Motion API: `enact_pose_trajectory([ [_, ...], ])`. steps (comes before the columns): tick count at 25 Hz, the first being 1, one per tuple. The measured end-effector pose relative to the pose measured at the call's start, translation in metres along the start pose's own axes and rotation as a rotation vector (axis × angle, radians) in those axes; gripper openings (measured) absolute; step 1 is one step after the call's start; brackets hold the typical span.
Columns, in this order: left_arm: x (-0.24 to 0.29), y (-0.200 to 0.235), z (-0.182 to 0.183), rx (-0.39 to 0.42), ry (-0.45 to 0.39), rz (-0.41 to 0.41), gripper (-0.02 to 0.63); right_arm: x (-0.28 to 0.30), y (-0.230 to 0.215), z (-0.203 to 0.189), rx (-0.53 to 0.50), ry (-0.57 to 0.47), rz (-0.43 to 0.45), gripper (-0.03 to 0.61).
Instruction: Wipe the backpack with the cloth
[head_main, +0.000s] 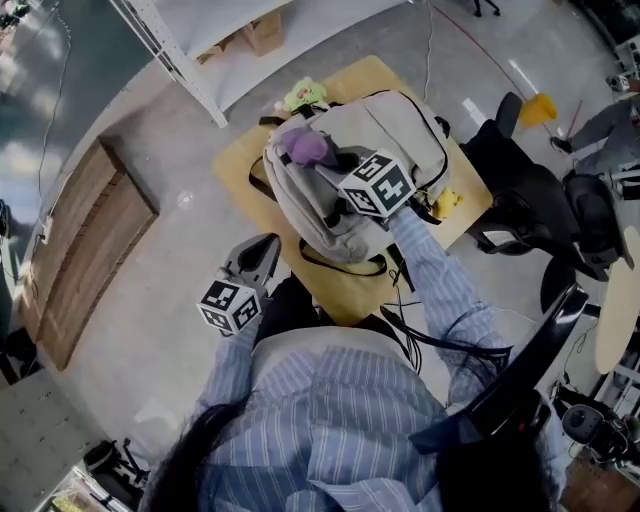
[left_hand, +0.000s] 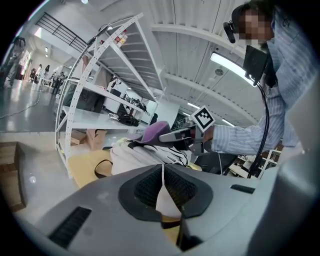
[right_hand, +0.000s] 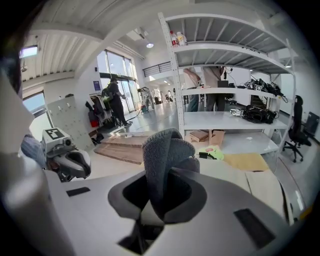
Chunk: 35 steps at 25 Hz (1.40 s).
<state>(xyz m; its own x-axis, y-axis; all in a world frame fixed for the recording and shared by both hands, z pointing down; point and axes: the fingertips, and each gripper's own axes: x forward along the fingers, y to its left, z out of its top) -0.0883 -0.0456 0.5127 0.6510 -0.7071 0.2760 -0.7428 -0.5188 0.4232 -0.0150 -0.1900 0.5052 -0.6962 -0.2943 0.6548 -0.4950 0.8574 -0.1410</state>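
- Head view:
  - A pale grey backpack (head_main: 385, 140) is seen lying on a yellowish tabletop (head_main: 240, 160), with its black straps spread round it.
  - The right gripper (head_main: 325, 160) is held over the backpack's top, and a purple cloth (head_main: 303, 146) is bunched at its tip – resting against the backpack's upper end.
  - The left gripper (head_main: 266, 244) is held apart from the backpack, just off the near left edge of the tabletop.
  - A small green and yellow toy (head_main: 305, 95) lies at the far edge of the tabletop, and a black chair (head_main: 525, 195) stands at its right.
- Left gripper view:
  - The jaws are seen pressed together, with nothing between them.
  - Beyond them the backpack is shown on the tabletop – the right gripper above it, and the cloth at that gripper's tip.
  - A white shelf rack (left_hand: 95, 90) stands behind the tabletop.
- Right gripper view:
  - The jaws are clamped on a thick fold of the cloth, which stands up between the pads.
  - The left gripper is seen at the left, well apart from the cloth.
  - Whether the cloth touches the backpack cannot be told from here.
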Motion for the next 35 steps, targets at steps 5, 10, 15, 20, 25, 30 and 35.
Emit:
enact_pose_trajectory([
  [5, 0.008, -0.007, 0.003, 0.017, 0.004, -0.025, 0.015, -0.027, 0.023, -0.035, 0.023, 0.034, 0.028, 0.041],
  [10, 0.013, -0.014, 0.002, 0.019, 0.012, -0.041, 0.015, -0.059, 0.039, -0.068, 0.079, 0.054, 0.033, 0.041],
  [15, 0.015, -0.017, 0.001, 0.02, 0.022, -0.046, 0.015, -0.091, 0.053, -0.095, 0.148, 0.057, 0.023, 0.041],
  [20, 0.018, -0.02, -0.001, 0.015, 0.027, -0.048, 0.016, -0.119, 0.062, -0.123, 0.171, 0.109, 0.016, 0.041],
  [25, 0.024, -0.02, -0.003, 0.013, 0.036, -0.057, 0.016, -0.133, 0.064, -0.127, 0.162, 0.136, 0.026, 0.041],
  [30, 0.028, -0.019, -0.002, 0.015, 0.034, -0.059, 0.015, -0.143, 0.026, -0.052, 0.024, 0.037, -0.001, 0.041],
  [35, 0.025, -0.013, 0.007, 0.007, 0.008, -0.037, 0.015, -0.117, -0.024, 0.029, -0.105, -0.032, -0.046, 0.041],
])
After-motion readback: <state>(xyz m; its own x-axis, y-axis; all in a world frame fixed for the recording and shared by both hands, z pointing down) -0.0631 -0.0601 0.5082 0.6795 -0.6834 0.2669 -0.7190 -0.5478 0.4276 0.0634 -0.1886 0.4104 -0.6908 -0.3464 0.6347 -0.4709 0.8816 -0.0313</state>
